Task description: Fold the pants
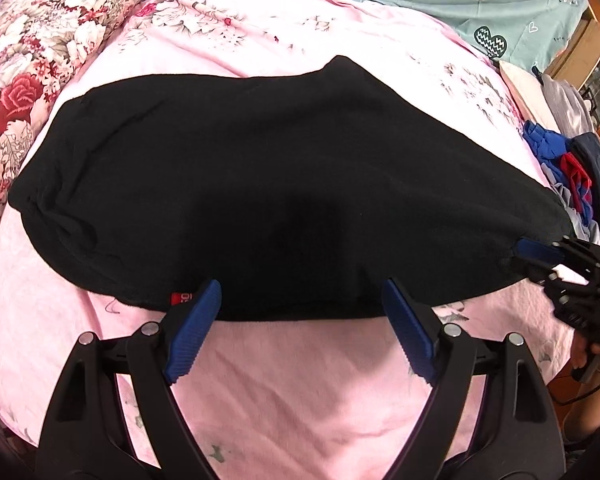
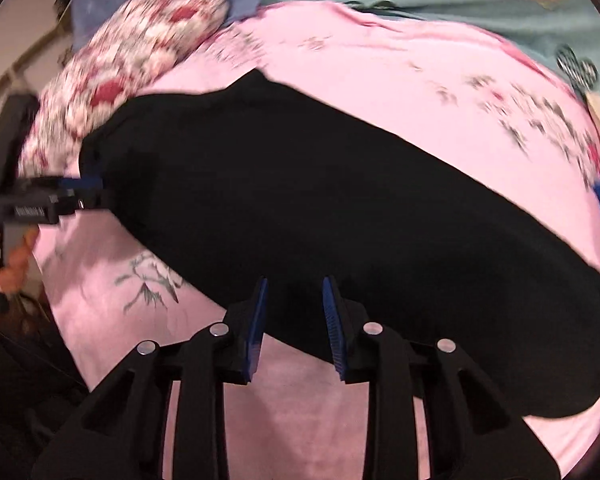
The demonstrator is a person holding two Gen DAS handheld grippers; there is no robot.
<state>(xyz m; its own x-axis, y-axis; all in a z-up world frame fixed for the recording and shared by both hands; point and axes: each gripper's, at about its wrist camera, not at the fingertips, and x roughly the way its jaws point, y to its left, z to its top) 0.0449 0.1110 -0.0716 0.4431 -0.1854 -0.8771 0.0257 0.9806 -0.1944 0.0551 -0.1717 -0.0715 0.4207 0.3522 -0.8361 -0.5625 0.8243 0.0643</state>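
Where black pants (image 1: 284, 192) darken, folds unreadable; right view blurred.

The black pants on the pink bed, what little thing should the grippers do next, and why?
Probably close the left gripper on the near edge of the black pants. It is wide open with that edge between its fingers, and nothing is pinched yet. The right gripper is also open at the near edge further along, so both could then lift the pants off the pink sheet together.
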